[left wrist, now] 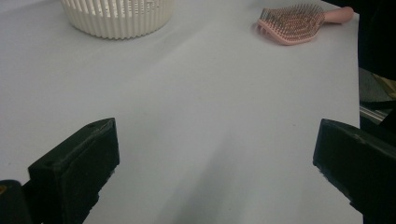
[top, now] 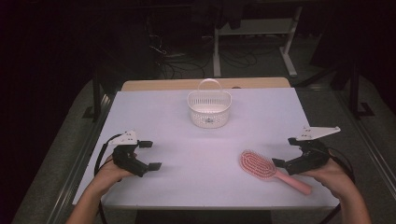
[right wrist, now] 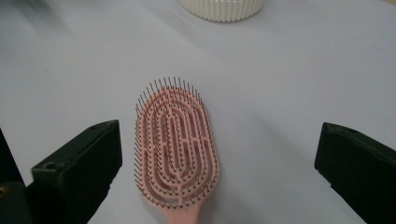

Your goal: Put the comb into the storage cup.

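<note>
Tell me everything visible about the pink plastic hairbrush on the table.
The pink plastic hairbrush has an oval, vented head with concentric ribs and thin dark-tipped bristles pointing up, plus a straight pink handle. It lies flat on the white table, at its near right, head toward the middle. The right gripper hovers at the handle, jaws open and apart from the brush.

On the white table (top: 187,154), the pink plastic hairbrush (top: 261,165) lies at your near right, handle pointing toward the near right corner. The white slatted plastic basket (top: 209,111) stands well behind it, at the middle of the far side.
</note>
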Action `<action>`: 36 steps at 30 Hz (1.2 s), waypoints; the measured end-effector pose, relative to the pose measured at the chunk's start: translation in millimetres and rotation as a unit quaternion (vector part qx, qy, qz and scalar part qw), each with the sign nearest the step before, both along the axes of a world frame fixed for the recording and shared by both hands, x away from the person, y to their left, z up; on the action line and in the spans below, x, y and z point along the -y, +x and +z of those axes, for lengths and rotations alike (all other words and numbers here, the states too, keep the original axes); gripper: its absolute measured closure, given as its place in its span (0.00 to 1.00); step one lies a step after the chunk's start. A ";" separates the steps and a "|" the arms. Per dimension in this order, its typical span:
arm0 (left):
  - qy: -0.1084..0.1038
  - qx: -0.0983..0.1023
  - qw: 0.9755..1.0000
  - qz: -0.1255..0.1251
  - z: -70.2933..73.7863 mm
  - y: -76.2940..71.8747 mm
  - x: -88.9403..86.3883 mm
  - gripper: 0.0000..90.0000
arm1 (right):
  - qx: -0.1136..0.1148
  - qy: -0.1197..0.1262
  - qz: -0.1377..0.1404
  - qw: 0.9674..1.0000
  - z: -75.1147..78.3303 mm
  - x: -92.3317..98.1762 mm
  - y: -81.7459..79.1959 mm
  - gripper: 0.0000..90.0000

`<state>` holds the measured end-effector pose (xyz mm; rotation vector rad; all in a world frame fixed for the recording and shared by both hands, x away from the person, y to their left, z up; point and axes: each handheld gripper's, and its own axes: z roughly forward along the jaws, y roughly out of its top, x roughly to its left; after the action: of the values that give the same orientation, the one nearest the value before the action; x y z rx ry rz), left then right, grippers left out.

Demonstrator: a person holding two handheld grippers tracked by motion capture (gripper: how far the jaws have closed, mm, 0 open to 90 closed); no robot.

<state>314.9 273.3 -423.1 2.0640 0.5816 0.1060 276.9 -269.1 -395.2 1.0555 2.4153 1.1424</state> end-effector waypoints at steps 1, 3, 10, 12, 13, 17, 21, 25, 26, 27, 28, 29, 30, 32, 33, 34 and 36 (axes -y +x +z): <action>0.001 0.000 1.000 0.000 0.0 -0.1 0.1 0.01 | -0.001 -0.003 0.001 1.000 -0.3 0.5 -0.3 0.00; 0.001 0.000 1.000 0.000 -0.1 -0.2 0.2 0.01 | -0.004 -0.008 0.001 1.000 -0.4 1.4 -1.0 0.00; 0.001 0.001 1.000 0.000 0.3 -0.4 -0.2 0.01 | -0.010 -0.022 0.002 1.000 -1.5 2.2 -2.6 0.00; 0.000 0.001 1.000 0.001 0.3 -0.5 0.1 0.01 | -0.013 -0.025 0.005 1.000 -1.9 2.2 -2.7 0.01; 0.000 0.001 1.000 0.001 0.3 -0.5 0.4 0.01 | -0.015 -0.028 0.005 0.999 -1.9 2.0 -2.9 0.01; 0.000 0.001 1.000 -0.001 0.3 -0.6 0.9 0.01 | -0.018 -0.038 0.010 0.999 -2.1 1.2 -2.4 0.01; -0.001 0.002 1.000 0.000 0.5 -0.8 0.6 0.01 | -0.028 -0.054 0.015 0.998 -2.4 -1.1 -1.7 0.01; 0.000 0.001 1.000 0.000 0.3 -0.7 0.4 0.01 | -0.038 -0.071 0.021 0.997 -4.5 -3.3 -0.8 0.01; 0.000 0.001 1.000 0.000 0.4 -0.7 0.3 0.01 | -0.040 -0.076 0.022 0.996 -5.5 -4.1 -0.4 0.01; 0.000 0.001 1.000 0.000 0.4 -0.6 0.3 0.01 | -0.044 -0.082 0.023 0.995 -6.3 -4.9 -0.2 0.01; 0.000 0.001 1.000 0.000 0.4 -0.5 0.2 0.01 | -0.046 -0.087 0.027 0.995 -7.2 -5.5 0.2 0.01; -0.001 0.001 1.000 0.001 0.5 -0.5 0.1 0.01 | -0.050 -0.091 0.028 0.994 -8.0 -6.6 0.2 0.01; -0.001 0.002 1.000 0.000 0.6 -0.4 -0.2 0.01 | -0.053 -0.095 0.029 0.994 -8.8 -7.3 0.5 0.01; -0.001 0.002 1.000 0.001 0.7 -0.5 -0.2 0.01 | -0.056 -0.098 0.031 0.993 -9.3 -8.0 0.7 0.01; -0.002 0.002 1.000 0.001 0.8 -0.6 -0.3 0.01 | -0.059 -0.102 0.032 0.993 -10.6 -9.0 1.1 0.01; -0.002 0.002 1.000 0.001 0.7 -0.6 -0.2 0.01 | -0.060 -0.103 0.033 0.992 -11.5 -9.4 1.4 0.01; -0.002 0.002 1.000 0.001 0.7 -0.6 0.0 0.01 | -0.064 -0.107 0.035 0.992 -13.8 -10.2 1.6 0.02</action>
<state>314.3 273.3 -422.4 2.0597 0.5808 0.1093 278.5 -258.9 -409.1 1.0101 2.6221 0.8336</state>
